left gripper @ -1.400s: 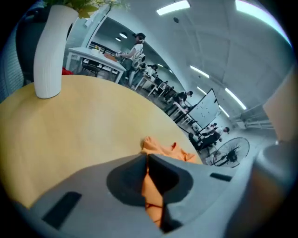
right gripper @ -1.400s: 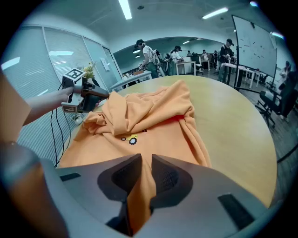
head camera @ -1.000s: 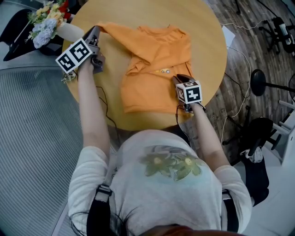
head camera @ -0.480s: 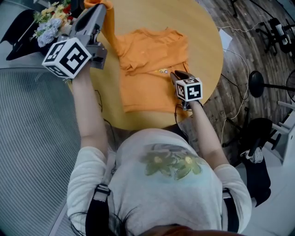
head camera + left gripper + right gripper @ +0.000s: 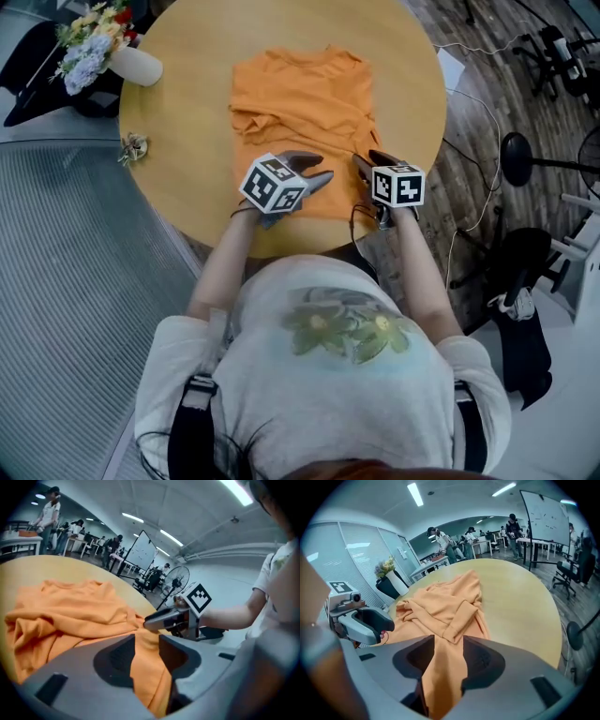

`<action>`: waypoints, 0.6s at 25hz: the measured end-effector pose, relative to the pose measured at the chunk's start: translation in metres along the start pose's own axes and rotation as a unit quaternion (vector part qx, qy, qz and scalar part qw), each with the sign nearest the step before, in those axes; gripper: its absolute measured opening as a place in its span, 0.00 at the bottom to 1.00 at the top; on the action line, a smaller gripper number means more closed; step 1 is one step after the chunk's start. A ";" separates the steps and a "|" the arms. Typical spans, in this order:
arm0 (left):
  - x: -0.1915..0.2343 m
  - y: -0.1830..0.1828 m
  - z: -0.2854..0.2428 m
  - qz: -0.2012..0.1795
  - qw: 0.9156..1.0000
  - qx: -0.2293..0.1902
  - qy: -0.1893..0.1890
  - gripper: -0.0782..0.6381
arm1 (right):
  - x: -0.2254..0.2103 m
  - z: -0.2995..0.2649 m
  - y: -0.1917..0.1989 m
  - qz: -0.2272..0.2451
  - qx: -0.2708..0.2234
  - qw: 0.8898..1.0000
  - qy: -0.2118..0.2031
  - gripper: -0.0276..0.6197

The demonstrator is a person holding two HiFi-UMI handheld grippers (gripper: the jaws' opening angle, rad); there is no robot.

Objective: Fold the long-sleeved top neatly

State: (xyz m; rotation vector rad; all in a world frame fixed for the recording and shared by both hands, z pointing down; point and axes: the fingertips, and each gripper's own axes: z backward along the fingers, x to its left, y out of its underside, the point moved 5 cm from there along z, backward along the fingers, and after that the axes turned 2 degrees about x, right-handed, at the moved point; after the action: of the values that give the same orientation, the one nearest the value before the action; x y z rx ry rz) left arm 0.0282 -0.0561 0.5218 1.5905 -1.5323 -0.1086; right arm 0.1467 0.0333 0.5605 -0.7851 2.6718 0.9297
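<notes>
Long-sleeved top [image 5: 300, 94] on round wooden table [image 5: 187, 94], open office; left claw [image 5: 323, 172], right claw [image 5: 366, 159] just opening, cloth between.

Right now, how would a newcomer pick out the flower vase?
On the round wooden table, look past the orange top to the far left edge. The white vase stands there, holding mixed flowers; the only other thing along that edge is a small dull cluster lying flat.
</notes>
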 end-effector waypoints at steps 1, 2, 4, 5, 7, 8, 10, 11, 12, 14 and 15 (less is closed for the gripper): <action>0.006 0.007 0.005 0.010 1.000 -0.002 -0.015 0.31 | -0.004 0.001 0.002 -0.003 0.000 1.000 0.004 0.33; 0.015 0.009 0.012 0.013 0.999 -0.006 -0.038 0.31 | -0.008 0.001 0.002 -0.007 -0.001 1.000 0.007 0.33; 0.039 0.006 0.033 0.010 0.994 -0.022 -0.106 0.31 | -0.012 0.000 0.000 -0.024 -0.008 1.000 0.005 0.33; 0.054 0.002 0.046 0.010 0.988 -0.032 -0.153 0.31 | -0.012 -0.001 -0.002 -0.035 -0.016 0.999 0.002 0.33; 0.088 -0.003 0.072 0.006 0.962 -0.041 -0.269 0.31 | -0.013 -0.005 -0.009 -0.058 -0.030 0.998 0.003 0.33; 0.104 0.000 0.081 0.006 0.948 -0.033 -0.317 0.35 | -0.014 -0.009 -0.012 -0.070 -0.033 0.997 0.008 0.33; 0.129 0.017 0.086 0.036 0.936 -0.011 -0.349 0.42 | -0.018 -0.022 -0.014 -0.099 -0.028 0.994 0.021 0.33; 0.138 0.026 0.085 0.068 0.937 -0.012 -0.344 0.42 | -0.019 -0.030 -0.014 -0.111 -0.021 0.993 0.024 0.33; 0.145 0.033 0.085 0.103 0.936 -0.023 -0.336 0.42 | -0.019 -0.035 -0.015 -0.118 -0.015 0.993 0.024 0.29; 0.152 0.040 0.087 0.162 0.933 -0.048 -0.319 0.28 | -0.016 -0.033 -0.023 -0.121 -0.025 0.992 0.016 0.11; 0.151 0.039 0.090 0.182 0.933 -0.060 -0.306 0.16 | -0.012 -0.025 -0.032 -0.123 -0.044 0.991 0.004 0.11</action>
State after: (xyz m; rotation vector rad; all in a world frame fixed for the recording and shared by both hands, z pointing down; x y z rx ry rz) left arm -0.0218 -0.2226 0.5688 1.1987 -2.2281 -0.5191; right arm 0.1735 0.0013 0.5671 -1.1097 2.4813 0.9852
